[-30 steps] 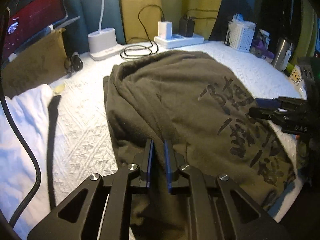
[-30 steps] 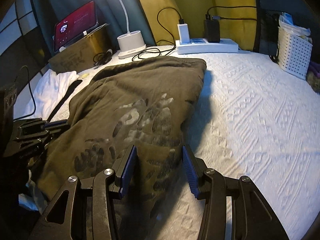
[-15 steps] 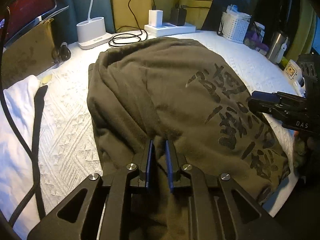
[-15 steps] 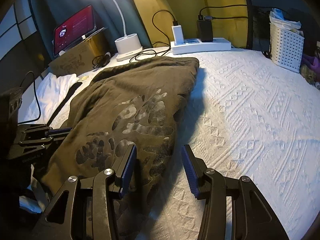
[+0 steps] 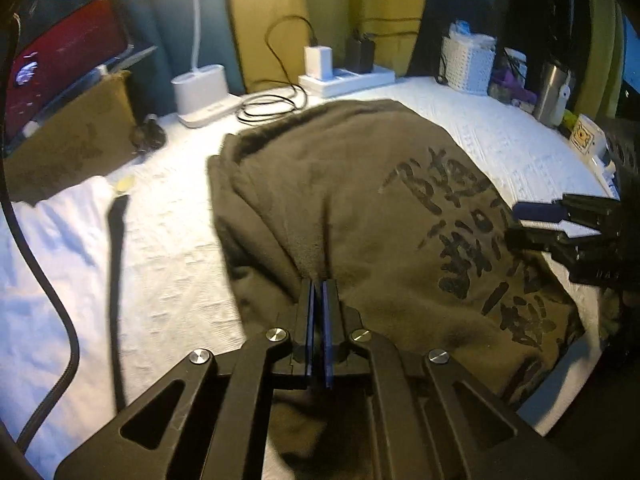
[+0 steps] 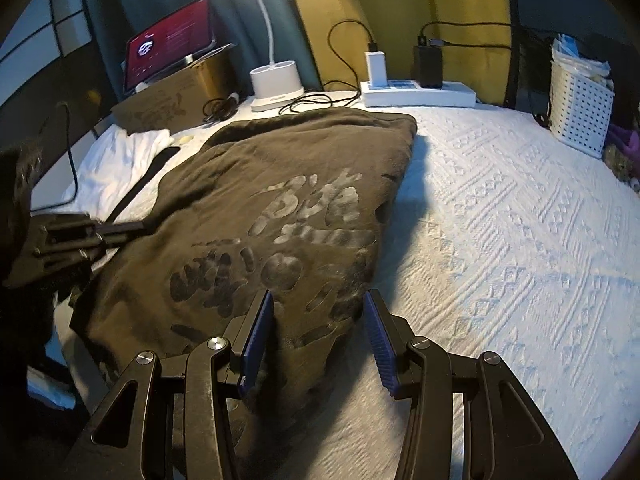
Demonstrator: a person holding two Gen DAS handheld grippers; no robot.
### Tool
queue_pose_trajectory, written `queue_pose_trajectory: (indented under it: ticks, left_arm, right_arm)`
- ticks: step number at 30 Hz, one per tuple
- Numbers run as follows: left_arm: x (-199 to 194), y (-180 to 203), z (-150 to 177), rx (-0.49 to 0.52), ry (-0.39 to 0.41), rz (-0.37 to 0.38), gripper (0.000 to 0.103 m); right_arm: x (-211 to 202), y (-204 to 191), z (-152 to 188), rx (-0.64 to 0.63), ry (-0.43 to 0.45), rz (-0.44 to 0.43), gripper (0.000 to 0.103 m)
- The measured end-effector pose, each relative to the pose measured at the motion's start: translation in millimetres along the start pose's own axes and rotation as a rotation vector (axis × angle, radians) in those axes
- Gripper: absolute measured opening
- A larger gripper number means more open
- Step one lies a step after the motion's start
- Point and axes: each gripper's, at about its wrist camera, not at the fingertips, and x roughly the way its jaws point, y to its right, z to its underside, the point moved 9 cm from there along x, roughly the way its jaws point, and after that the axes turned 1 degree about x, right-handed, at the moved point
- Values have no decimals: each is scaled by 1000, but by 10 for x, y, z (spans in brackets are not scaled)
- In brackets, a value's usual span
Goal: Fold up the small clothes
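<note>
An olive-green shirt (image 5: 360,208) with dark printed characters lies folded lengthwise on the white textured cover (image 5: 168,264). My left gripper (image 5: 319,284) is shut on the shirt's near hem, cloth pinched between its blue pads. My right gripper (image 6: 318,300) is open over the shirt's (image 6: 280,216) near right corner, its fingers either side of the cloth edge. Each gripper shows in the other's view: the right one (image 5: 536,220) at the shirt's right edge, the left one (image 6: 120,228) at its left edge.
A white garment (image 6: 124,152) with a dark strap lies at the left. At the back stand a cardboard box (image 5: 68,144), a lamp base (image 5: 204,96), a power strip (image 5: 344,76) with chargers and coiled cables. A white basket (image 6: 580,112) and a steel cup (image 5: 554,92) stand at the right.
My left gripper has closed from a narrow gap onto the shirt's hem. My right gripper, open throughout, has shifted slightly along the shirt's near right corner.
</note>
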Motion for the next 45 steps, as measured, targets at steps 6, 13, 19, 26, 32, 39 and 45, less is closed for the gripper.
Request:
queue_pose_trajectory:
  ticks: [6,13,19,26,32,39,45]
  left_arm:
    - [1,-212,190,-75,-41,-13,2]
    - [-294,-214,289,-177,-19,113,23]
    - [-388,34,507,-185,-23,201,56]
    - [-320,207,668,-92,-28,135,15]
    - [-460,147,710,-73,-32,129,12]
    - [-443,103,888,-108,-67,141,14]
    - [-486,60,947,-120,-90,158,20]
  right_arm:
    - [-18,-126,279,-38,-63,0,49]
    - [-171,-81,443,-16,-77,6,50]
    - [-286,-123,570,32,-73,-44,50]
    - [-268,-293,606,12,-71,-102,27]
    - [-349,-345,619,-21,-72,-63,14]
    - [-392,-315,766,-69,-88,0,14]
    - [-482,-299,863,-128,-79,57,17]
